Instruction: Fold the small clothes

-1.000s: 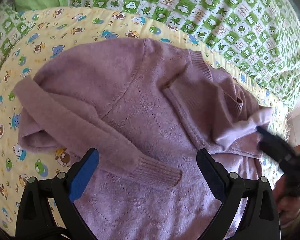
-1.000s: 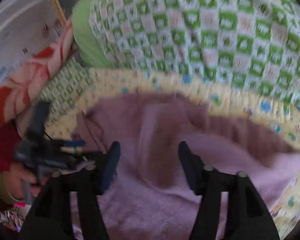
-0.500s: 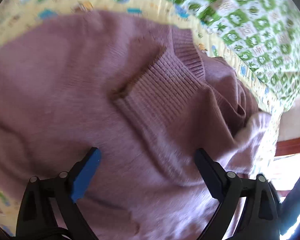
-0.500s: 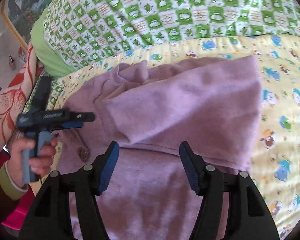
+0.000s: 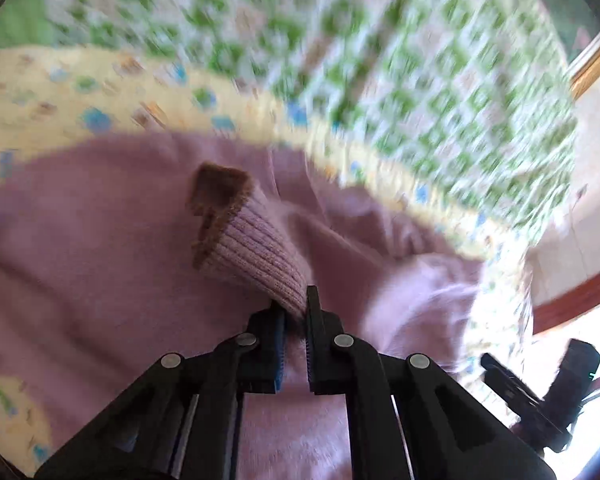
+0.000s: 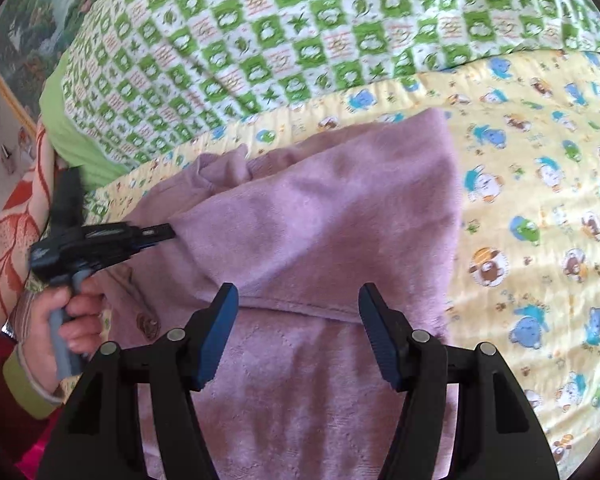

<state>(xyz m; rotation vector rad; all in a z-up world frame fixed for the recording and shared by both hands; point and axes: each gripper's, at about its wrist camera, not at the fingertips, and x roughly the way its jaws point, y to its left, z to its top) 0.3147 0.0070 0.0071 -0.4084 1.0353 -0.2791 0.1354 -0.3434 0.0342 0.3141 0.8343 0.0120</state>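
With our left hand-held gripper [image 5: 296,312] we have the ribbed cuff [image 5: 252,252] of the purple sweater [image 6: 320,232] clamped between the jaws, presumably so the sleeve can be carried across the body. The sweater lies partly folded on the yellow animal-print blanket [image 6: 540,184] on the bed, and our right hand-held gripper [image 6: 296,316] hangs over it with jaws apart and empty, likely ready to pin or take the fold.

The purple sweater [image 6: 324,216] is a soft, fuzzy knit, matt all over, and its cuff [image 5: 256,256] has chunky ribbing with a brown trim at the edge. The yellow animal-print sheet [image 6: 540,184] under it looks like thin smooth cotton, a bit crinkly. The green checked blanket [image 6: 284,32] seems like towelly cloth. Both hand-held grippers are matt black plastic with small shiny metal rivets, and the right hand-held gripper [image 6: 298,332] has blue ridged pads.
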